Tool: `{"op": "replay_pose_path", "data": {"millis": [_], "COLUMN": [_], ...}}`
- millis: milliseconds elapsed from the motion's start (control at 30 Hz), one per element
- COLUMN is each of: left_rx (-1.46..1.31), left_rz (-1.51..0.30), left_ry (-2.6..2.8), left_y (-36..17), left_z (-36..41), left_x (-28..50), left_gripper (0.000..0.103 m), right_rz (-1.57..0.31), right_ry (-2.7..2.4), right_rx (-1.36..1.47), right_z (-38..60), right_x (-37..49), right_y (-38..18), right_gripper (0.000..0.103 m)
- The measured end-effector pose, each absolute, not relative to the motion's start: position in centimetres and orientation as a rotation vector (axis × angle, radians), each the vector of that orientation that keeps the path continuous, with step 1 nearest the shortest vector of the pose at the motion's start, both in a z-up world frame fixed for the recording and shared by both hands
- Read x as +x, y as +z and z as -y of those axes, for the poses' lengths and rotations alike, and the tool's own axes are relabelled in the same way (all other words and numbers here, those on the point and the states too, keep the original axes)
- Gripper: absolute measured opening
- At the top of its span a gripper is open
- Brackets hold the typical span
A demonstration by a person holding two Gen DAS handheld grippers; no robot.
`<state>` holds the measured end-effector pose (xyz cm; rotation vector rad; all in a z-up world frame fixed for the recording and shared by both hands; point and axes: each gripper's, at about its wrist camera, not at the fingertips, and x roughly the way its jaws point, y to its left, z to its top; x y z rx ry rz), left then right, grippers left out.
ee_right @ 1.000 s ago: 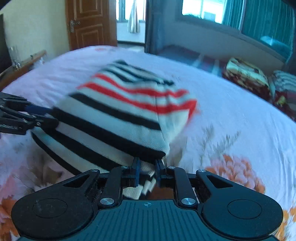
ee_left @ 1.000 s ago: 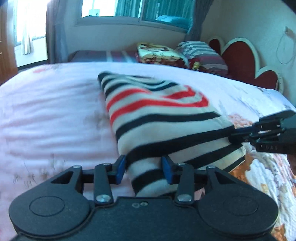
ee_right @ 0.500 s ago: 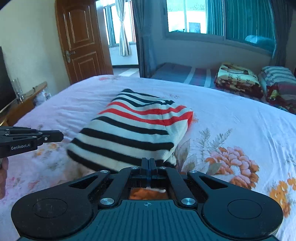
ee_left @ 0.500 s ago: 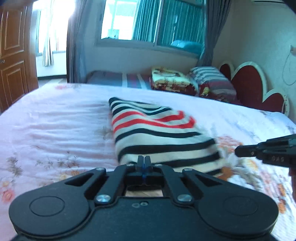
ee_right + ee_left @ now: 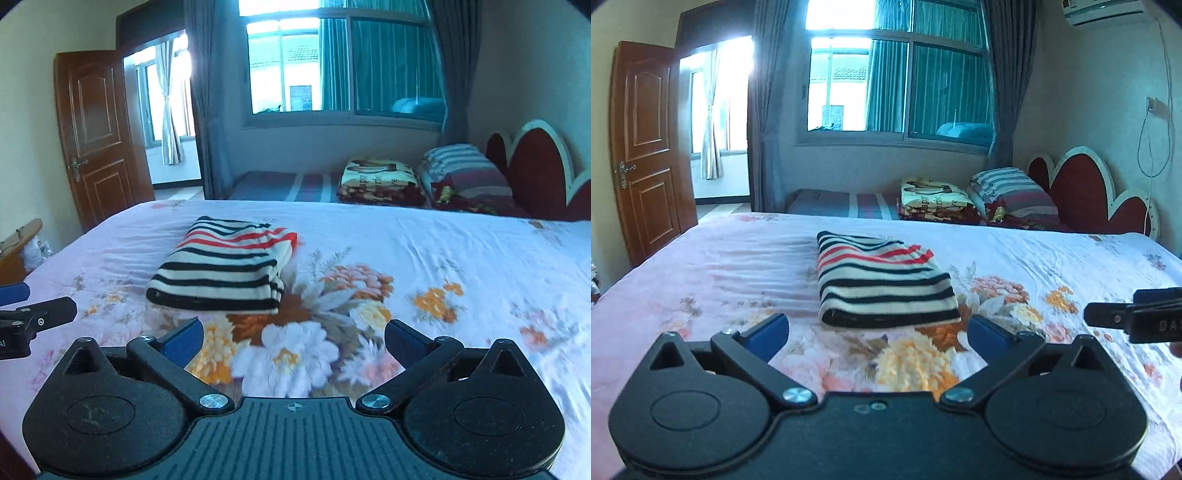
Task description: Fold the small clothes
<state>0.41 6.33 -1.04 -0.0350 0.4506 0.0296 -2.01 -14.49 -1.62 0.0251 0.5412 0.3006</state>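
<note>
Now | both tools (image 5: 878, 334) (image 5: 293, 341) spread wide, empty | folded striped garment (image 5: 882, 284) on floral bedsheet (image 5: 720, 266) | pillows (image 5: 1012, 195) beyond

Ahead of your tongs spreads a bed (image 5: 738, 266) under a pale pink flowered sheet. Beyond its far edge you see a wide window (image 5: 897, 74) with teal curtains, bright with daylight. To the far left stands an open brown door (image 5: 646, 147); to the far right, a red scalloped headboard (image 5: 1086, 188), a striped pillow (image 5: 1012, 188) and a folded blanket (image 5: 934, 199). An air conditioner (image 5: 1104, 9) hangs on the pale wall, upper right.
</note>
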Motion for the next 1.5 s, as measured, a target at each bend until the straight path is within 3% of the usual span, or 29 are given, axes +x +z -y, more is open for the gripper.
{"op": "replay_pose_path", "data": {"millis": [600, 1500], "left_rx": [-0.011, 0.0], "left_rz": [-0.399, -0.376], "left_ry": [0.003, -0.019], "left_y": [1.1, 1.8], "left_z": [-4.7, -4.5], "left_x": [-6.7, -7.3], "left_gripper": [0.103, 0.103], "right_rz": [-0.508, -0.486], "right_ry": [0.271, 0.28], "right_rx": [0.016, 0.009], "right_z": [15.3, 16.0], "right_x": [-10.2, -11.0], "right_y": [0.4, 2.1], "right_gripper": [0.103, 0.103]}}
